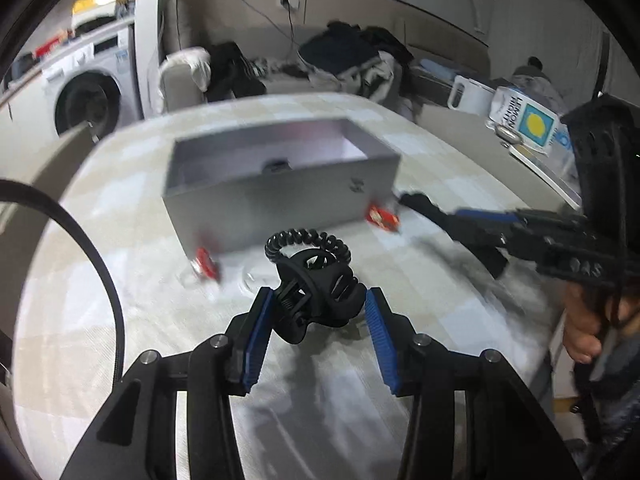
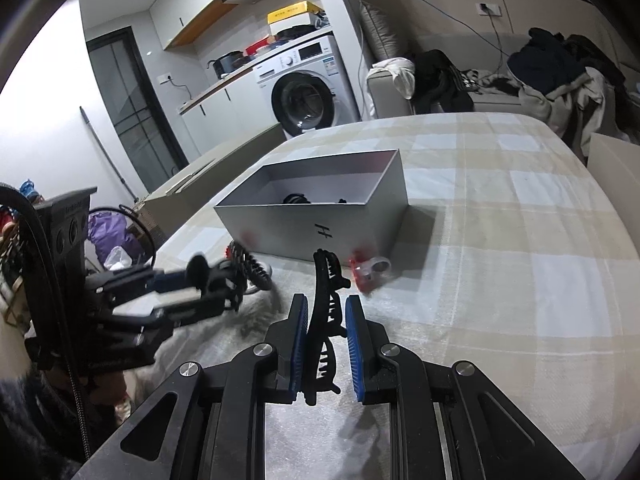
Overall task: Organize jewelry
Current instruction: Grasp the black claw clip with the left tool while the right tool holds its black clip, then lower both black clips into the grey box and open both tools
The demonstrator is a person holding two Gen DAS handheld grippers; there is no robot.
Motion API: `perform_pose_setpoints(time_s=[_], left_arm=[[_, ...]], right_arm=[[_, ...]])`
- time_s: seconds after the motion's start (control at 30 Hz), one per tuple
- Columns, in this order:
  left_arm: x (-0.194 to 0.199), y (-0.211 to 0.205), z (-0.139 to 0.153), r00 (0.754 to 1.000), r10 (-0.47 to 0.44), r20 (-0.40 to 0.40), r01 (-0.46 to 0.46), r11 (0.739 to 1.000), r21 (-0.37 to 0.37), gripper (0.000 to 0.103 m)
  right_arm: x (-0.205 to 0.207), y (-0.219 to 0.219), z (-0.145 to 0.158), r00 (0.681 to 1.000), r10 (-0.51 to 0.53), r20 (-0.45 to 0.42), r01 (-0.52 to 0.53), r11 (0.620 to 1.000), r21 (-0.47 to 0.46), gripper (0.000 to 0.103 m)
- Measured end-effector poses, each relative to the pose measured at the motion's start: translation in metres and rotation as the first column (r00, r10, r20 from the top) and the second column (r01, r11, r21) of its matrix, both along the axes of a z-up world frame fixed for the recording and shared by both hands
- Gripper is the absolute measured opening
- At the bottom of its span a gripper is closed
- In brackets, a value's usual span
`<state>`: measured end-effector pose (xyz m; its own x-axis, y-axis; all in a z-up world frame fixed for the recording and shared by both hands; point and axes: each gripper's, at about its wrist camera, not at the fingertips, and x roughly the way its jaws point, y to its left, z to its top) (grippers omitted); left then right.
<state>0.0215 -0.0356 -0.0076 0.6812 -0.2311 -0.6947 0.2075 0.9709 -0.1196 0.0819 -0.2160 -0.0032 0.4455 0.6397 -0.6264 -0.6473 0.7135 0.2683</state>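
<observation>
My left gripper is shut on a black claw hair clip, held just above the checked tablecloth. A black spiral hair tie hangs looped on the clip's far end. Beyond it stands an open grey box. Red clips lie at its near-left corner and near-right corner. My right gripper is shut on a long black toothed hair clip, upright between the blue pads. In the right wrist view the grey box holds small black items, and a red clip lies before it.
A person's hand holds the right gripper's handle. A lemon-label carton and a white jug stand beyond the table's right edge. A washing machine and a sofa piled with clothes are behind.
</observation>
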Motion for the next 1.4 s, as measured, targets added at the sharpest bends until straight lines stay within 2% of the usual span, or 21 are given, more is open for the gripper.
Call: perform_pose_setpoints(time_s=[0.07,0.1,0.2,0.27,0.3,0.37,0.43,0.53,0.6,0.7,0.87,0.97,1.27,1.3,1.33,1.4], left_arm=[[0.000,0.005,-0.005,0.998,-0.047,-0.051,0.043,0.995,-0.088,0.040],[0.000,0.006,-0.006,0.997,-0.045,-0.060,0.039,0.994,-0.104,0.040],[-0.007,0.008,-0.005,0.999,-0.019,-0.046,0.016,0.997,-0.078,0.040],[-0.009,0.011,-0.006,0.996,-0.055,-0.075,0.044,0.988,-0.147,0.040],[-0.009,0.016,-0.008,0.988,-0.098,-0.118,0.067,0.968,-0.244,0.040],[-0.009,0.023,-0.010,0.981,-0.125,-0.151,0.063,0.930,-0.361,0.040],[-0.009,0.025,-0.007,0.979,-0.147,-0.144,0.076,0.908,-0.412,0.040],[-0.007,0.026,0.001,0.985,-0.122,-0.122,0.062,0.910,-0.411,0.040],[-0.007,0.026,0.002,0.983,-0.141,-0.120,0.073,0.892,-0.446,0.040],[-0.008,0.021,0.010,0.989,-0.124,-0.077,0.083,0.911,-0.404,0.040],[-0.009,0.022,0.023,0.996,-0.092,-0.018,0.079,0.925,-0.372,0.040],[-0.009,0.029,0.028,0.997,-0.074,0.001,0.069,0.921,-0.384,0.040],[0.005,0.048,0.054,0.992,0.058,0.111,-0.016,0.939,-0.344,0.040],[0.006,0.050,0.055,0.990,0.076,0.119,-0.032,0.942,-0.335,0.040],[0.009,0.050,0.056,0.987,0.096,0.129,-0.050,0.946,-0.321,0.040],[0.015,0.053,0.059,0.980,0.130,0.153,-0.080,0.952,-0.295,0.040]], right_arm=[[0.001,-0.001,0.000,1.000,-0.003,-0.003,0.003,1.000,0.002,0.018],[0.001,-0.001,0.000,1.000,-0.006,-0.002,0.006,1.000,0.004,0.018],[0.001,-0.002,0.001,1.000,-0.008,0.002,0.008,1.000,0.009,0.018],[0.001,-0.003,0.002,1.000,-0.009,0.001,0.009,1.000,0.012,0.018],[0.001,-0.003,0.002,1.000,-0.009,-0.001,0.009,1.000,0.014,0.018],[0.001,-0.003,0.002,1.000,-0.005,-0.006,0.005,1.000,0.017,0.018],[0.001,-0.003,0.002,1.000,-0.004,-0.005,0.004,1.000,0.017,0.018],[0.001,-0.002,0.003,1.000,-0.002,-0.005,0.002,1.000,0.017,0.018],[0.001,-0.003,0.003,1.000,-0.003,-0.005,0.003,1.000,0.019,0.018],[0.002,-0.005,0.004,1.000,-0.011,-0.004,0.011,1.000,0.028,0.018],[0.002,-0.008,0.008,1.000,-0.018,0.000,0.018,0.999,0.044,0.018],[0.002,-0.010,0.012,1.000,-0.021,0.006,0.021,0.998,0.054,0.018],[0.001,-0.008,0.038,0.998,-0.017,0.059,0.012,0.995,0.098,0.018],[0.002,-0.007,0.041,0.998,-0.015,0.064,0.009,0.995,0.100,0.015],[0.003,-0.005,0.043,0.998,-0.015,0.066,0.008,0.995,0.103,0.006],[0.007,-0.002,0.050,0.998,-0.014,0.066,0.007,0.993,0.114,0.005]])
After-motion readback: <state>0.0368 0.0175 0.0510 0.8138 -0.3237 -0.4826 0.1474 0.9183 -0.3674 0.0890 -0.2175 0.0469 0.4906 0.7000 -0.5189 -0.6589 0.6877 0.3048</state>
